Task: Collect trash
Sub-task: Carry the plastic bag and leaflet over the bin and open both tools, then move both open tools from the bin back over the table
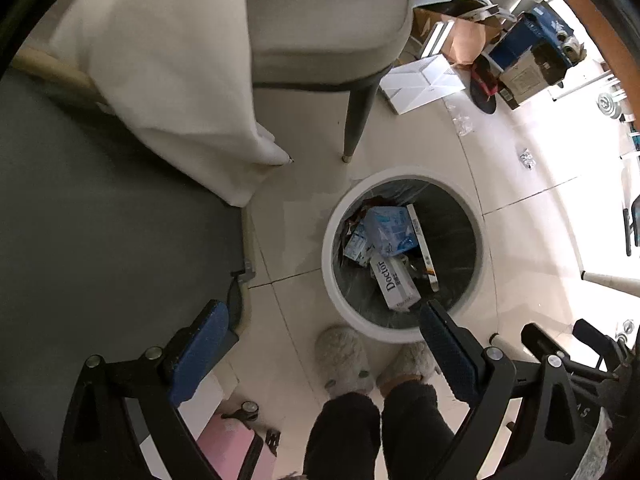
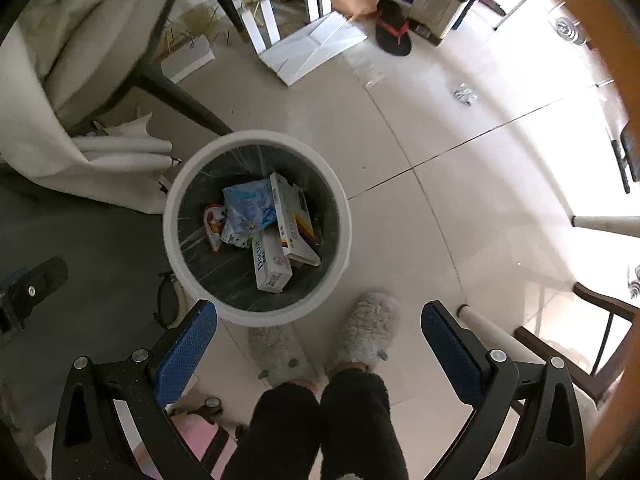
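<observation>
A round white trash bin (image 1: 340,300) (image 2: 172,240) with a dark liner stands on the tiled floor below both grippers. Inside lie a white "Doctor" box (image 1: 394,284) (image 2: 270,266), a blue plastic pack (image 1: 390,230) (image 2: 250,204), a flat white box (image 2: 294,220) and a red-and-white wrapper (image 2: 212,220). My left gripper (image 1: 324,336) points straight down, open and empty, its right finger over the bin's near rim. My right gripper (image 2: 320,332) is open wide and empty, above the floor just right of the bin.
A person's furry slippers (image 1: 344,360) (image 2: 370,328) and dark trouser legs stand at the bin. A grey-seated chair (image 1: 328,20) with a white cloth is beyond it. Cardboard boxes (image 2: 312,46), a dark sandal (image 2: 394,34) and crumpled scraps (image 2: 464,94) lie on the floor. A pink case (image 1: 228,448) sits near.
</observation>
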The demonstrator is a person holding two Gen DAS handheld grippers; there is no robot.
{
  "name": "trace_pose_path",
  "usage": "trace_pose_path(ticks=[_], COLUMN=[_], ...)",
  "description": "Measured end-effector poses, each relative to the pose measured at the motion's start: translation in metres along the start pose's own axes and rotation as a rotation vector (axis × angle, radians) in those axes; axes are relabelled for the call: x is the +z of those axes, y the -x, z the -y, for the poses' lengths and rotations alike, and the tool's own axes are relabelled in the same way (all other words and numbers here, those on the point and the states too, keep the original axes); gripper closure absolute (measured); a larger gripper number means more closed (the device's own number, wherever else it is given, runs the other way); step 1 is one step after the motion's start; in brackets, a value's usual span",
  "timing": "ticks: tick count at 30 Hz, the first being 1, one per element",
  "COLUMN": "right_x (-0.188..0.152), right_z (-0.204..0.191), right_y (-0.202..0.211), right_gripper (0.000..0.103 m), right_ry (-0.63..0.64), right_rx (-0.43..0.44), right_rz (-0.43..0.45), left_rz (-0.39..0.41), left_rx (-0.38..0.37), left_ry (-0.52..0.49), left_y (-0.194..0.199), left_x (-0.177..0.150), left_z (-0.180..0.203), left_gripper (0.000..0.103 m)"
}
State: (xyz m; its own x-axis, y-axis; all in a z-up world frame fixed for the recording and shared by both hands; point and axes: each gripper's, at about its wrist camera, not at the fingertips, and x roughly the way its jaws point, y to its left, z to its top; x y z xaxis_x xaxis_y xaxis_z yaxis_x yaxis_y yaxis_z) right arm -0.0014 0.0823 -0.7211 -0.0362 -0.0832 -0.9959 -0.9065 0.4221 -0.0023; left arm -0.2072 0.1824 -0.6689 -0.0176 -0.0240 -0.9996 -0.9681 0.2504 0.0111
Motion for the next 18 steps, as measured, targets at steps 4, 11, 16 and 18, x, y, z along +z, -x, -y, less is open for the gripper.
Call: trace_pose_path(ticks=[4,11,16,18], right_x=[-0.007,-0.026,-0.043,-0.050], right_z=[0.001,0.002,0.000,0.000], right_y=[0.043,0.134,0.195,0.221], right_gripper=[0.000,0.000,0.000,0.000], right_ry=[-0.003,0.008,0.015,0.010], right_rx=[-0.003,0.012,0.031,0.042], right_rz=[0.015,0.058,0.088,0.099], left_rz=[0.015,0.032,0.053,0.064], left_rx=[0.010,0.005,-0.013,-0.012], left_ry=[-0.013,-0.015,-0.020,-0.029], left_y=[0.039,0.111,0.166,0.187], left_x=[-0.012,-0.034,-0.048,-0.052], left_z=[0.000,0.001,0.000,0.001], left_gripper=[0.005,0.005,0.005,0.005])
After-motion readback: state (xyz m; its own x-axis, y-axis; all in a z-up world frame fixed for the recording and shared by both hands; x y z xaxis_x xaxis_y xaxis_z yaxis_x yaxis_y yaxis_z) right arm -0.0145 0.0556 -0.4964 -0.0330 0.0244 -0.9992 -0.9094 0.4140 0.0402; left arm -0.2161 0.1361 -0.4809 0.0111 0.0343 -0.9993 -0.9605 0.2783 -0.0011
